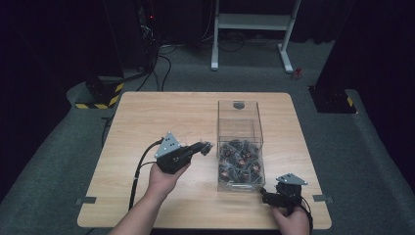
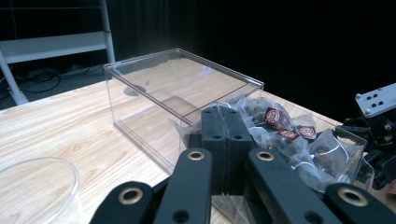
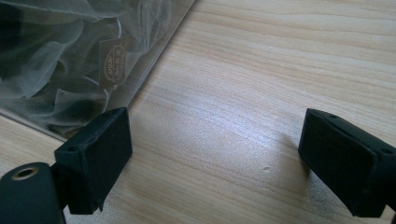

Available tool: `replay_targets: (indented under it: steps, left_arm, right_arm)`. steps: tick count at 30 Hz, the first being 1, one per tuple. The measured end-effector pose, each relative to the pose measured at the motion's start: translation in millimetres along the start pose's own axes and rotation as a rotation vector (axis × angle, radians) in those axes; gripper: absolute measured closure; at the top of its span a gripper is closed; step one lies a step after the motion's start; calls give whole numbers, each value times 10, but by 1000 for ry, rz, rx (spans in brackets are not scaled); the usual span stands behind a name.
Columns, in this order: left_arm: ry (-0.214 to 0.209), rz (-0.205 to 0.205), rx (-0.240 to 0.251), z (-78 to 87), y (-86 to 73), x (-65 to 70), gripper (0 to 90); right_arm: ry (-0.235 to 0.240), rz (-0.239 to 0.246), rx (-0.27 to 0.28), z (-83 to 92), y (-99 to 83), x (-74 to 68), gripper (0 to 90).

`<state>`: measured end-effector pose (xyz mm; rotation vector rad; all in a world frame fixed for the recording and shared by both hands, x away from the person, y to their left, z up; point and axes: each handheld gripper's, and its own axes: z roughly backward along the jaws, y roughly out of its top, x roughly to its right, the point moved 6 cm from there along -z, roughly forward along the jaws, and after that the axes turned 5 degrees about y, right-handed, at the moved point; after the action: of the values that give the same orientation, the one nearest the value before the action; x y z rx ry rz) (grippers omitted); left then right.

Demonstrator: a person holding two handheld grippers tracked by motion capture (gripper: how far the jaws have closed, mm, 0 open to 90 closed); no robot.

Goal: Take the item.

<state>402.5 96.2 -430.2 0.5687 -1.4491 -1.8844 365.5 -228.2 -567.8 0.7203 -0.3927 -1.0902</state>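
Note:
A clear plastic box [image 1: 239, 110] stands on the wooden table [image 1: 161, 112], its near half full of mesh tea bags [image 1: 240, 164] with dark red tags. My left gripper [image 1: 206, 147] hovers just left of the box with its jaws shut; a translucent tea bag [image 2: 229, 209] hangs under them. In the left gripper view the box [image 2: 154, 79] and the tea bags [image 2: 289, 140] lie just beyond the fingertips [image 2: 223, 126]. My right gripper [image 1: 265, 197] rests low at the box's near right corner, open and empty. Its view [image 3: 215, 149] has bare wood between the fingers and tea bags [image 3: 56, 60] behind the box wall.
A clear round cup [image 2: 37, 186] stands on the table at the lower left of the left gripper view. The other gripper [image 2: 378, 121] appears at that view's right edge. Beyond the table are a white frame [image 1: 252, 22], cables and dark floor.

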Motion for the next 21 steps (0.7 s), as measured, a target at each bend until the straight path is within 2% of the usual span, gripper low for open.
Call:
replay_targets:
  steps: [21]
  left_arm:
    - [43, 14, 11, 122, 39, -250, 898]
  right_arm:
    - [0, 0, 2, -1, 1, 0, 95]
